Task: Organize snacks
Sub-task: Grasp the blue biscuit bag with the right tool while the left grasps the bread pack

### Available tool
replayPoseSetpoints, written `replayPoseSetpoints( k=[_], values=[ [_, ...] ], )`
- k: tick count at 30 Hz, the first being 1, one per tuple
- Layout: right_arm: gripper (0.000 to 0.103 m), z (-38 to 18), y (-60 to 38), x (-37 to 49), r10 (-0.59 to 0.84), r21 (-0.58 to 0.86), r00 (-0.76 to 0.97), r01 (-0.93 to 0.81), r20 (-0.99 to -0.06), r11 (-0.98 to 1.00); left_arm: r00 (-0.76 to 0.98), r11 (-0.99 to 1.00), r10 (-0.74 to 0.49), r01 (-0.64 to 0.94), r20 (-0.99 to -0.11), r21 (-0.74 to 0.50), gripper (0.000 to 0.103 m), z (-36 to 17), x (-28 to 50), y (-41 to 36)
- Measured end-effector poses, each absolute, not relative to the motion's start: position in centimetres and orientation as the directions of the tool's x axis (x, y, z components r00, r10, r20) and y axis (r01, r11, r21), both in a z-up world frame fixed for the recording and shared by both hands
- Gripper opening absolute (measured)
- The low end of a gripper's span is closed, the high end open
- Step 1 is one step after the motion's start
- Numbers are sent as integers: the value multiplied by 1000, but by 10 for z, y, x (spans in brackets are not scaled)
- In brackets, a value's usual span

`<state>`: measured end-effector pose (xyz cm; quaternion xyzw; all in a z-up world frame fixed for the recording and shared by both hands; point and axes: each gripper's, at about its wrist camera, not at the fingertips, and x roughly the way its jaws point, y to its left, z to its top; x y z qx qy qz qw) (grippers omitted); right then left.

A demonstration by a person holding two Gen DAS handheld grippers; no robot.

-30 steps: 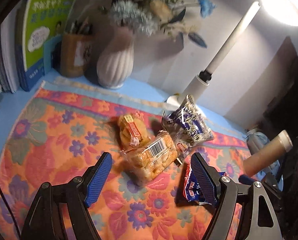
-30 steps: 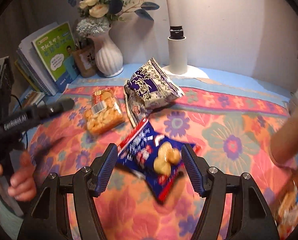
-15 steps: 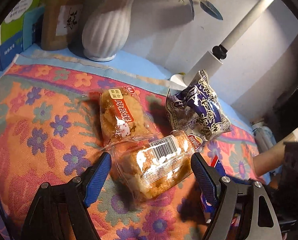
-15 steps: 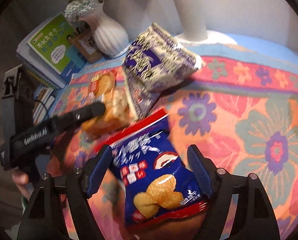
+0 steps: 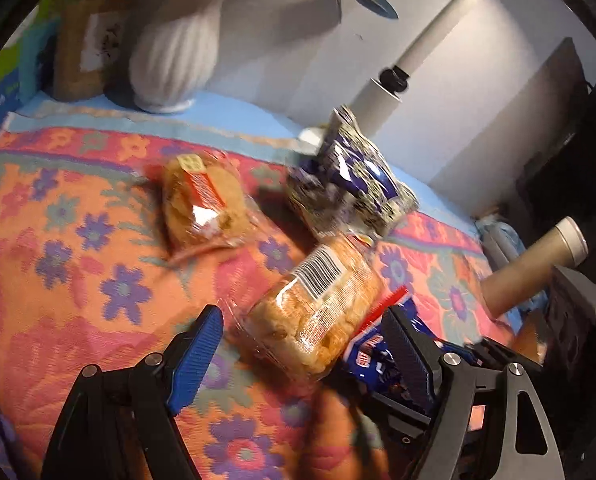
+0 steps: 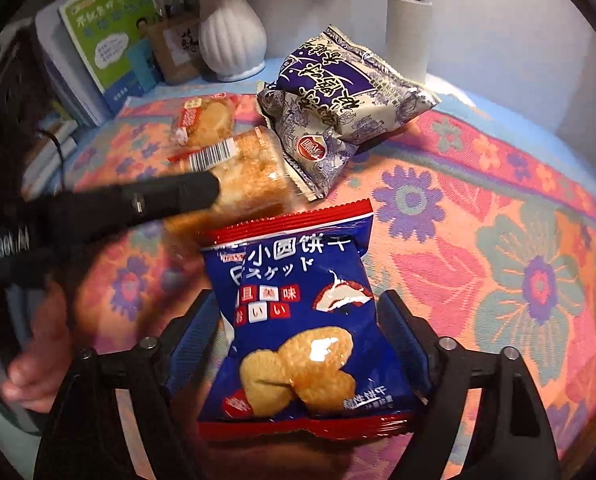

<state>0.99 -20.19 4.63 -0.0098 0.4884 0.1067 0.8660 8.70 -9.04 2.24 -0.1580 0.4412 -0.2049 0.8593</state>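
Both tongs straddle packets without pressing them: the left tongs (image 5: 298, 344) stand released around the clear cracker pack (image 5: 318, 312), the right tongs (image 6: 298, 332) around the blue biscuit bag (image 6: 298, 320), their jaws having just been opening. All four snacks, including the purple bag (image 6: 346, 92) and the small cake pack (image 6: 202, 120) farther off, lie loose on the flowered desk cloth (image 6: 498, 220); sorting appears barely begun.

Both grippers dropped closer to the snacks. The left gripper (image 5: 302, 344) now has the clear pack of fried puffs (image 5: 314, 316) sitting between its jaws instead of out ahead of them. The right gripper's (image 6: 298, 332) jaws have just been opening and closing a bit, and the blue biscuit bag (image 6: 302, 336) now lies square between them, pads not pressing it.
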Motion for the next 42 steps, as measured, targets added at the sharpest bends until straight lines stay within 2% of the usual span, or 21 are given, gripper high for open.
replayPoseSetpoints(
  k=[3,6,9,11,16,21,24,27,33,42],
  values=[
    [70,48,-210,-4,129,51,529,-159,-839,986,593,899,-431,220,-680,-378,79,32,82,-90],
    [70,48,-230,-17,98,62,550,-85,-830,994,648,927,-375,256,-663,-273,79,39,76,-105],
    [70,45,-253,-28,135,138,569,-39,-811,990,694,945,-317,291,-646,-150,83,42,74,-126],
    [70,45,-261,-34,172,179,587,-47,-791,983,672,938,-315,330,-670,-111,83,36,76,-138],
    [70,44,-256,-36,165,157,602,-67,-781,985,589,875,-429,460,-685,-153,83,34,61,-146],
    [70,44,-253,-36,165,159,608,-65,-777,985,586,908,-334,409,-738,-86,81,21,73,-157],
    [70,43,-251,-36,155,147,612,-64,-776,987,579,921,-296,383,-760,-67,54,14,77,-157],
    [67,43,-243,-34,135,126,616,-58,-776,990,581,922,-306,378,-754,-83,46,14,77,-153],
    [60,44,-233,-45,129,110,619,-69,-775,992,620,932,-304,351,-724,-91,45,23,65,-144],
    [58,45,-221,-98,253,197,571,-159,-781,967,602,926,-358,324,-714,-191,45,31,13,-120]
  ],
)
